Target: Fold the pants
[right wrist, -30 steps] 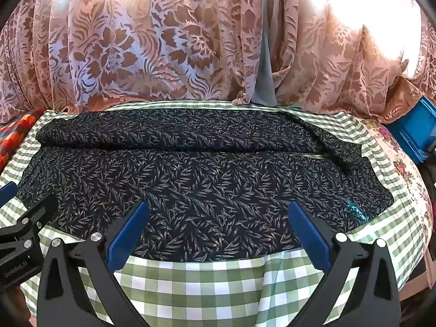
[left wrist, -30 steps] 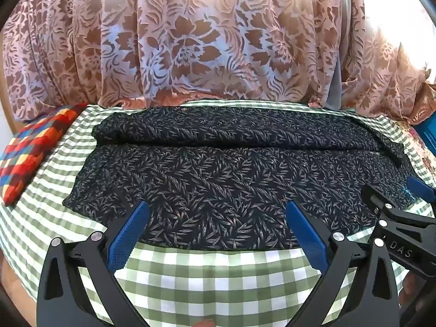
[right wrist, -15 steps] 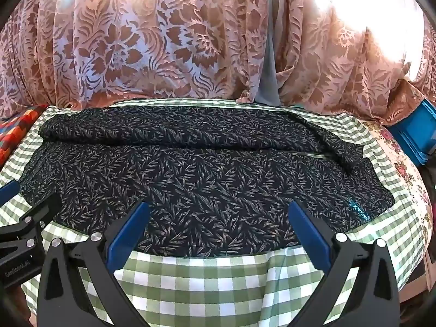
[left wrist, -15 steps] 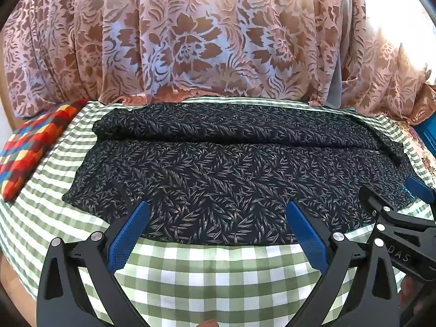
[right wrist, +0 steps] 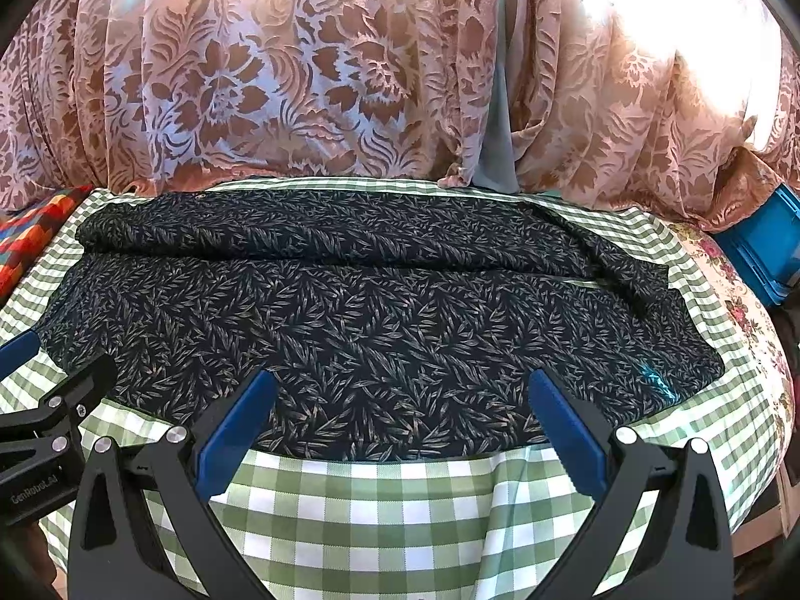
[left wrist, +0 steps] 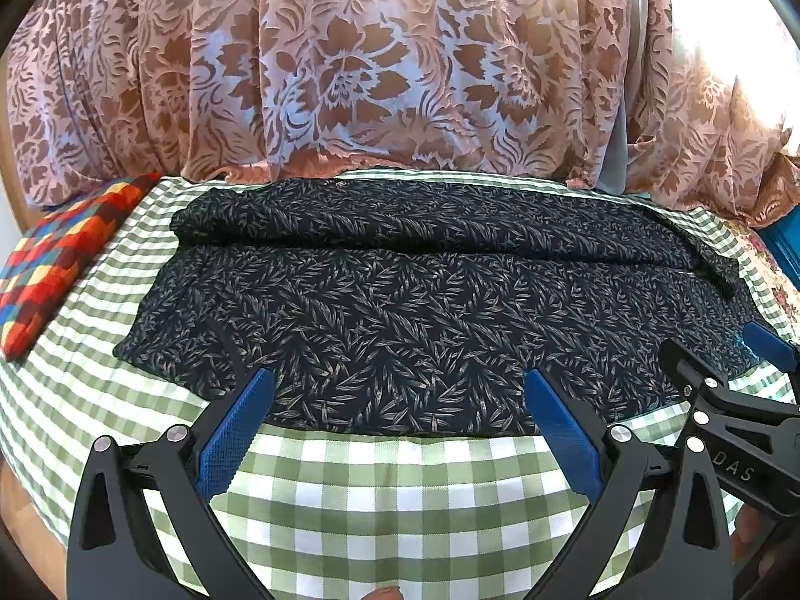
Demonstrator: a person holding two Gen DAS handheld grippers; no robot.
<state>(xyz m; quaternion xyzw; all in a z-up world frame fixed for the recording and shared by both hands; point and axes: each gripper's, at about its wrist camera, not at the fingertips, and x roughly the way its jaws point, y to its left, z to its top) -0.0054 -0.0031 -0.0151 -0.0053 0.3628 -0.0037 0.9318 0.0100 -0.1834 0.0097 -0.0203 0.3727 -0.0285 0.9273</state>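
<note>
L gripper (left wrist: 395,430): matte black plastic frame, two triangular arms w/ teardrop cut-outs. Fingers (left wrist: 235,432) faced w/ blue pads, fine knurled texture. Two silver round screw heads per arm, near pad base. R gripper (right wrist: 400,432): same build, black frame, blue textured pads, silver screws. From L cam, R unit's side shows white lettering "DAS", partly cut off. From R cam, L unit's side reads approx. "GenRobot.AI", small white print. Bit of skin visible at bottom edge, L cam.
</note>
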